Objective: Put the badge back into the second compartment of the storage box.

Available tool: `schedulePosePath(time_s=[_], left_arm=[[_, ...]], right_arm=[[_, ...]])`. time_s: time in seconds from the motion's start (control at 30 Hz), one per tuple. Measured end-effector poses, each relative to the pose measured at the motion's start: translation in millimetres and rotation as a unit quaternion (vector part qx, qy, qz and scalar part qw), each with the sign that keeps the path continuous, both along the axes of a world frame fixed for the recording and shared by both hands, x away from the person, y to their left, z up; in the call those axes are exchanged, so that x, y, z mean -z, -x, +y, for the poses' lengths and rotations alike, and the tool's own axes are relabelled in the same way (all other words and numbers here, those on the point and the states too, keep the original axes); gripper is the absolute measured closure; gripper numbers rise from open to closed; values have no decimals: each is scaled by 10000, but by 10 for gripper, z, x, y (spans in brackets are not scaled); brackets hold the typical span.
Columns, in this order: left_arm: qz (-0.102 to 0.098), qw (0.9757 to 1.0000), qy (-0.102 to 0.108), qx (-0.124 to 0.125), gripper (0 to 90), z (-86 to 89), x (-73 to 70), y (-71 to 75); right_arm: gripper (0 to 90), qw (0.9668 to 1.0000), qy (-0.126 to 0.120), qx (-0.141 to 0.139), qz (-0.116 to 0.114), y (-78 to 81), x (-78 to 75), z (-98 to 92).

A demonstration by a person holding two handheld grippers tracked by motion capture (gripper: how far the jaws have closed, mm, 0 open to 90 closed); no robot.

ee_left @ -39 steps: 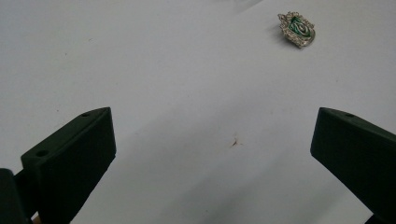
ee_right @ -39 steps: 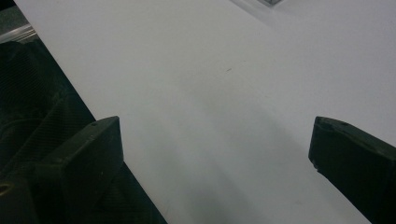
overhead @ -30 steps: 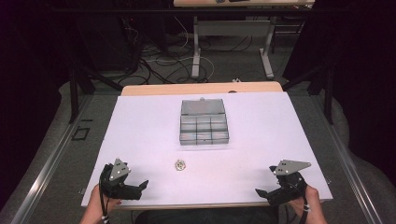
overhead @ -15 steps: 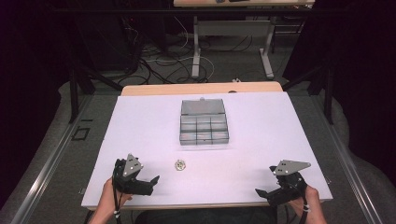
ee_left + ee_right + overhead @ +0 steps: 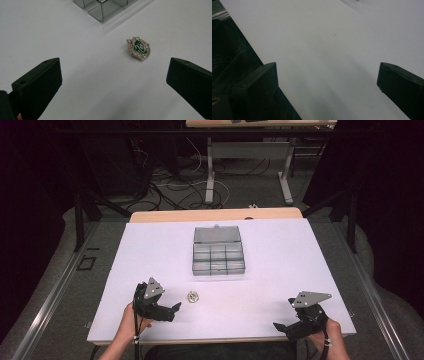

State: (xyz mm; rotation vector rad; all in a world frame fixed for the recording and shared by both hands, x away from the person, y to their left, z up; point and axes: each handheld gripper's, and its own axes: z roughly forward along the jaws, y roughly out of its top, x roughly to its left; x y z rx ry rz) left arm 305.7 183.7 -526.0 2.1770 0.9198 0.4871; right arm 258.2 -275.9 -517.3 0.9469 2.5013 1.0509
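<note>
**Jaws wide beside the crest**

The left gripper (image 5: 176, 308) is hovering near the desk's (image 5: 280, 270) front edge, jaws spread wide, aiming at the small silver-and-green crest badge (image 5: 139, 48) lying just ahead. The right gripper (image 5: 278, 326) is sitting gaping at the front right corner. The clear compartmented plastic box (image 5: 218, 250) is standing mid-desk.

I can read no words or numbers anywhere; the one sign is a silver snake on the green shield of the crest badge (image 5: 139, 48).
</note>
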Motion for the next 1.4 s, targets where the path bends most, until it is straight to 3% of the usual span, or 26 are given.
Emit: schedulePosePath(time_s=[0.47, 0.7, 0.9, 0.93, 1.17, 1.4], left_arm=[[272, 9996, 86, -34, 2, -210, 106, -245], [336, 9994, -87, 35, 20, -362, 158, -338], [484, 9987, -146, 49, 96, -447, 187, -390], [480, 9988, -118, 39, 141, -453, 195, -398], [783, 9966, -131, 217, 212, -513, 221, -430], [827, 9960, -104, 328, 340, -575, 268, -427]], right_arm=[[29, 10000, -35, 13, -30, -3, 5, -2], [28, 10000, -39, 10, -30, -1, 5, -1], [28, 10000, -19, 2, -10, -1, -4, -4], [28, 10000, -45, 1, -35, -4, 4, -1], [28, 10000, -47, 1, -33, -3, 4, -2], [28, 10000, 13, -29, -24, -6, 1, -4]])
